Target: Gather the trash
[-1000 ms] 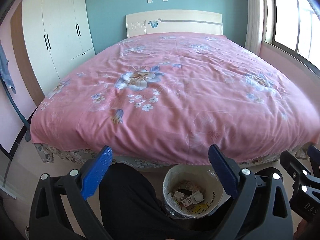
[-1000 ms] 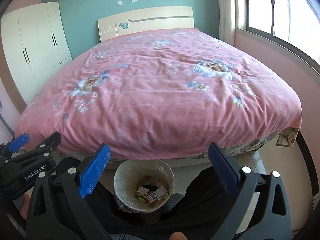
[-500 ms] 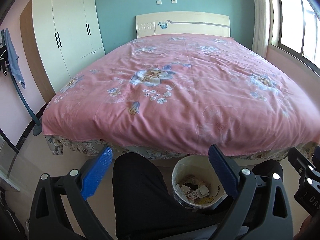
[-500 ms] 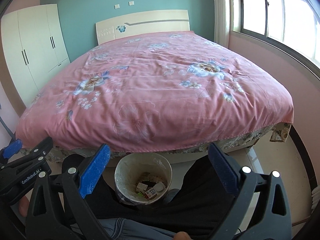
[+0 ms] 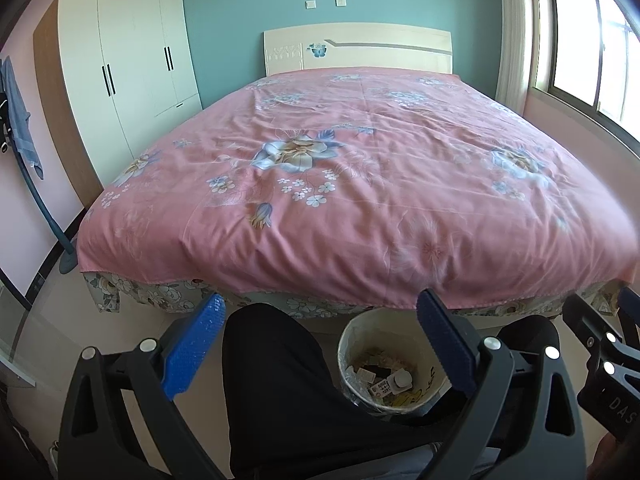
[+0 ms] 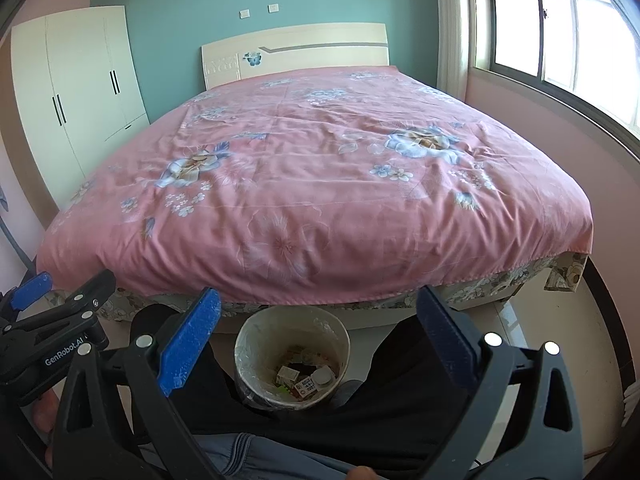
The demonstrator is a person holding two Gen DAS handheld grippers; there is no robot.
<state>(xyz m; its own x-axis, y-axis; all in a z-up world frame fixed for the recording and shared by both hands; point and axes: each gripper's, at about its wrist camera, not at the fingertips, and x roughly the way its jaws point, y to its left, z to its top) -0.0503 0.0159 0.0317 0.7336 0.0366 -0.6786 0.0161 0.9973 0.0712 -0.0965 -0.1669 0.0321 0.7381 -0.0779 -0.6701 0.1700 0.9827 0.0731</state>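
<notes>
A round white trash bin (image 5: pixel 348 344) (image 6: pixel 248 334) stands on the floor at the foot of the bed, between the person's dark-trousered knees (image 5: pixel 272 364). Small boxes, a white cap and paper scraps (image 6: pixel 306 380) lie in its bottom. My left gripper (image 5: pixel 318 344) hangs open above the left knee and bin, nothing between its blue pads (image 5: pixel 192 348). My right gripper (image 6: pixel 316 340) is open over the bin, also holding nothing. Each gripper shows at the edge of the other's view. No loose trash is visible on the pink bedspread (image 5: pixel 360 184).
A large bed with a pink floral cover (image 6: pixel 312 184) fills the middle. A white wardrobe (image 5: pixel 120 76) stands at the left wall, a window (image 6: pixel 560 40) at the right. Pale floor (image 6: pixel 560 340) runs along the bed's right side. A blue garment (image 5: pixel 18 116) hangs far left.
Both grippers have pulled back and tilted up a little, so the bed and bin sit farther off and more of the room shows. Both stayed open and empty.
</notes>
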